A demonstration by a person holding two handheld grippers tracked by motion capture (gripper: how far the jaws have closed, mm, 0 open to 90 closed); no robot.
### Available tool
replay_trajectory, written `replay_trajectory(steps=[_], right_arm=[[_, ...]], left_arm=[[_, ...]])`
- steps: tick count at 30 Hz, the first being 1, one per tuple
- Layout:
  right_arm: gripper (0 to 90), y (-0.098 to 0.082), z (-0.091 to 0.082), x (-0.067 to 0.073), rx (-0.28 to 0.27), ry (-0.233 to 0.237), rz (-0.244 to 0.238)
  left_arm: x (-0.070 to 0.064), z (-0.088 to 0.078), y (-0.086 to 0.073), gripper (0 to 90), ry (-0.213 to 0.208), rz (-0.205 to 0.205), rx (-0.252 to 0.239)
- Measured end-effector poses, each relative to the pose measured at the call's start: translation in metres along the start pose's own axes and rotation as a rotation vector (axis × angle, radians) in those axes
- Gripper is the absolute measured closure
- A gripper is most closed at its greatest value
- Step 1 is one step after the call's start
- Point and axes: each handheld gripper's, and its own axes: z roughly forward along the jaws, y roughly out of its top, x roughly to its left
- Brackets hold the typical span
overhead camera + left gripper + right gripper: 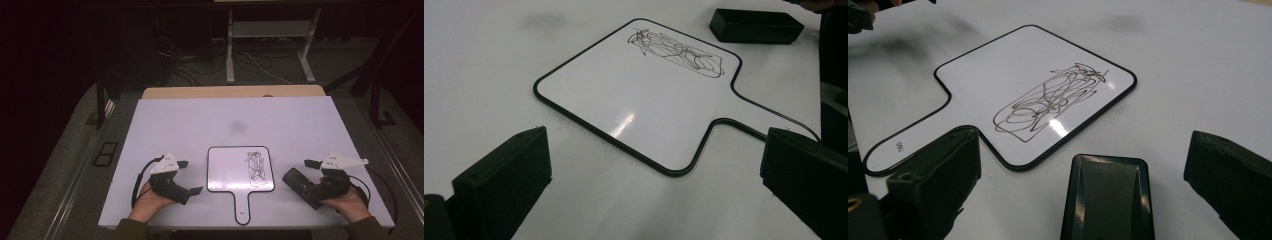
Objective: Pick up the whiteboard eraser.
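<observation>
Scribble (pixel 255 167) intact on the board (pixel 225 170); no wiping begun, by the look of it. Judged stage: very start, eraser (pixel 296 182) not yet lifted. Left to do: grip eraser, carry it over the board, rub out the marks.

Right claw (pixel 307 175): released, jaws spread wide. In the right gripper view the eraser (pixel 1108 197) lies on the surface (pixel 175 125) between the two jaws, nearer the camera end, touching neither that I can see. Its long axis runs along the claw's own line, far end pointing forward, away from the palm. The board (pixel 1013 85) sits ahead of this claw and to its left, just beyond the eraser; the scribble (pixel 1050 102) is on the board half closest to the claw.

Left claw (pixel 190 176): released too, jaws wide, nothing between them but bare surface. Board (pixel 624 100) lies just ahead of it, flat. The eraser (pixel 756 26) is well beyond, past the board's far edge.

Board's long axis: handle (pixel 242 207) points back toward the person, head away. The scribble (pixel 676 52) runs lengthwise along that same axis, on the right-claw side.
</observation>
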Motion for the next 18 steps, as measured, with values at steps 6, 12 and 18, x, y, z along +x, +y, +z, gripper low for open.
replay_trajectory(steps=[6,12,18], right_arm=[[0.6,0.0022,-0.0033,-0.0017,0.017,-0.016,0.0],[0.6,0.0032,-0.0062,-0.0046,0.05,-0.036,0.009],[0.7,0.0028,-0.0073,-0.0055,0.088,-0.059,0.004]], left_arm=[[0.0013,-0.0006,-0.0013,0.0,-0.002,-0.001,0.004],[0.001,0.0001,-0.0015,0.0,-0.005,-0.003,0.005],[0.0005,0.0003,-0.0016,0.0,-0.006,-0.005,0.003]])
